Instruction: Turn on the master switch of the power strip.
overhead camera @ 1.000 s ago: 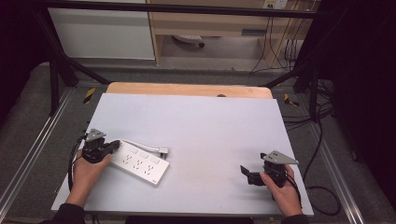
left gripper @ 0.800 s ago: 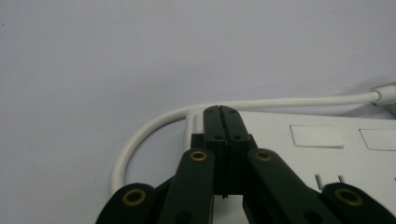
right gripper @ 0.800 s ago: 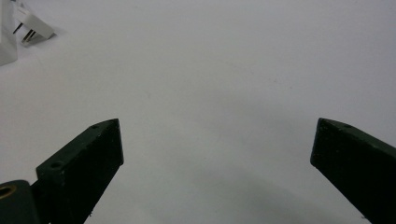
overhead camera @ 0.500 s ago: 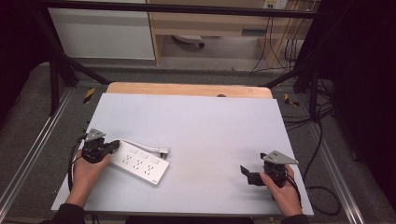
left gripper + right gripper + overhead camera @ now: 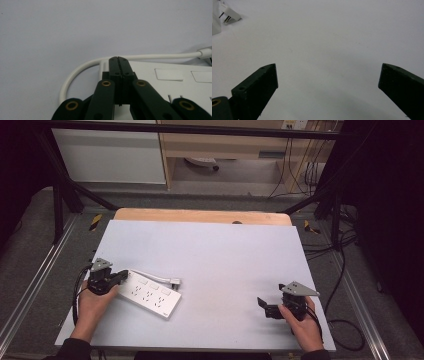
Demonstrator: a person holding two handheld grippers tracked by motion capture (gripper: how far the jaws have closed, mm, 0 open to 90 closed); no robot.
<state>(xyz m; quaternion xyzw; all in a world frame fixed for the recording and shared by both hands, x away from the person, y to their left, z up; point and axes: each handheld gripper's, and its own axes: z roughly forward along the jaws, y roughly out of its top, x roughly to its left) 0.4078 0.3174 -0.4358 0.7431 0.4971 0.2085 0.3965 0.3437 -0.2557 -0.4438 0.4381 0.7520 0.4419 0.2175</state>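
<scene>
A white power strip (image 5: 150, 294) lies flat at the near left of the table, and its short white cable (image 5: 152, 276) curves to a plug (image 5: 175, 281) just beyond it. My left gripper (image 5: 121, 276) is shut, its tips resting over the strip's left end. In the left gripper view the closed tips (image 5: 118, 59) sit above the strip's end (image 5: 160, 82), with the cable (image 5: 82, 67) looping behind them. My right gripper (image 5: 264, 306) is held wide open at the near right, pointing left. Its jaws (image 5: 327, 75) have only bare table between them.
The pale grey table top (image 5: 210, 255) stretches between the two grippers, with a wooden edge (image 5: 200, 216) at the back. The right gripper view catches the plug (image 5: 229, 12) and a corner of the strip (image 5: 215, 23) far off. Dark frame legs and cables stand on the floor around the table.
</scene>
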